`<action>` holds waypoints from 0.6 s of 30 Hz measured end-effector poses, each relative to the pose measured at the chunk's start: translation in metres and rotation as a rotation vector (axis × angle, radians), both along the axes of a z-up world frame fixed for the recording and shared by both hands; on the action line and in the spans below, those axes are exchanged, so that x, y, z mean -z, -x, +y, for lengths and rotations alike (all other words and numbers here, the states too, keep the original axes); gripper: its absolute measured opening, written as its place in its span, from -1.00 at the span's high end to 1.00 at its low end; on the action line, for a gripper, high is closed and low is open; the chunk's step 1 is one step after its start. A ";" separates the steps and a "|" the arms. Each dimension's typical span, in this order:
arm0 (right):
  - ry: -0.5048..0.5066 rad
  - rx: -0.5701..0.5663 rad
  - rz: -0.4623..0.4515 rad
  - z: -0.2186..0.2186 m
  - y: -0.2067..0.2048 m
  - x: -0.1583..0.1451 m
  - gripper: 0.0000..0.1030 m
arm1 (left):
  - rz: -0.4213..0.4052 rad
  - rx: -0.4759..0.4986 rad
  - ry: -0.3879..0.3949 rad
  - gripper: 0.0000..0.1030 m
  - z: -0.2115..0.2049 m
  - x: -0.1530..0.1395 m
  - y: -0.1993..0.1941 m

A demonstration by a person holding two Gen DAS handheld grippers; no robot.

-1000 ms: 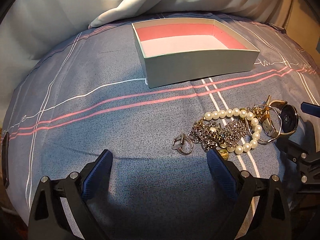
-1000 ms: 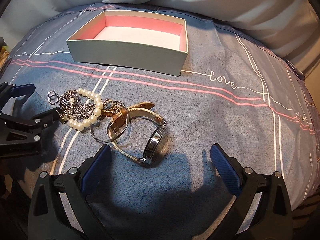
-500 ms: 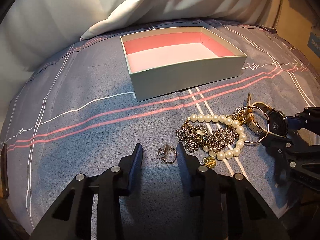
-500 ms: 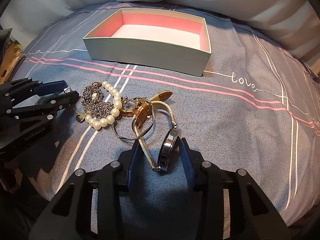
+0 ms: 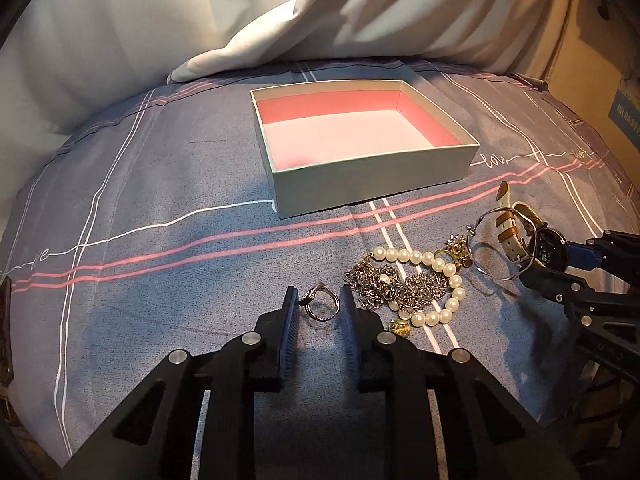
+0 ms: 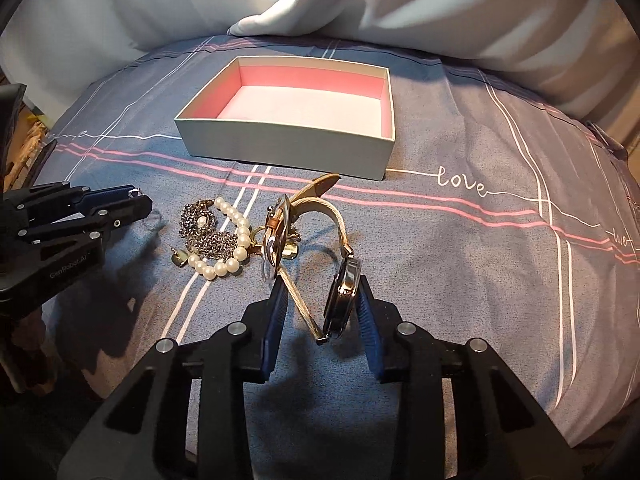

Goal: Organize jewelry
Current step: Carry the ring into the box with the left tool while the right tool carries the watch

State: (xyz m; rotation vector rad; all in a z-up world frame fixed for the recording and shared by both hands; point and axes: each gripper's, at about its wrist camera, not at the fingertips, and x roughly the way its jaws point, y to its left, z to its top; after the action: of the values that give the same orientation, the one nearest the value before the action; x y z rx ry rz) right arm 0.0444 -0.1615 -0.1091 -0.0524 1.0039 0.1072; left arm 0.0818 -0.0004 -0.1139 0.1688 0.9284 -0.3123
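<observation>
My left tool [image 5: 319,306] is closing on a ring [image 5: 321,307], pinched between its pads just above the bed [image 5: 160,184]. My right tool [image 6: 320,300] is closing on a watch [image 6: 343,294], lifted by its case. Between them lie a pearl bracelet [image 5: 440,280] and chains [image 5: 394,286]. Beyond stands the open box [image 5: 372,184], pink-lined.

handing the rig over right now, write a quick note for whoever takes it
Left hand-held gripper: jaws closing on the ring.
Right hand-held gripper: jaws closing on the watch, raised with a bangle hanging on its strap.
Pearl bracelet and chains lie on the bedspread.
Box holds nothing yet; everything still has to go in.
</observation>
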 end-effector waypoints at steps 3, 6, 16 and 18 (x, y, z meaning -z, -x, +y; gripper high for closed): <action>-0.005 -0.004 -0.015 0.000 0.000 -0.007 0.32 | 0.004 -0.010 0.013 0.59 0.001 -0.003 -0.001; -0.028 -0.010 -0.039 0.001 0.001 -0.016 0.32 | 0.001 -0.012 0.008 0.59 0.000 -0.008 0.000; -0.035 -0.040 -0.058 0.000 -0.013 -0.027 0.32 | -0.040 -0.032 -0.006 0.59 0.000 -0.026 0.007; -0.039 -0.041 -0.067 0.001 -0.016 -0.028 0.32 | -0.036 -0.035 -0.008 0.59 0.001 -0.026 0.005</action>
State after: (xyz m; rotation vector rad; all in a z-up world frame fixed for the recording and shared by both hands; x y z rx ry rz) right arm 0.0602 -0.1608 -0.0807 -0.0405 0.9339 0.1619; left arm 0.0770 0.0004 -0.0884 0.1645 0.8957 -0.2723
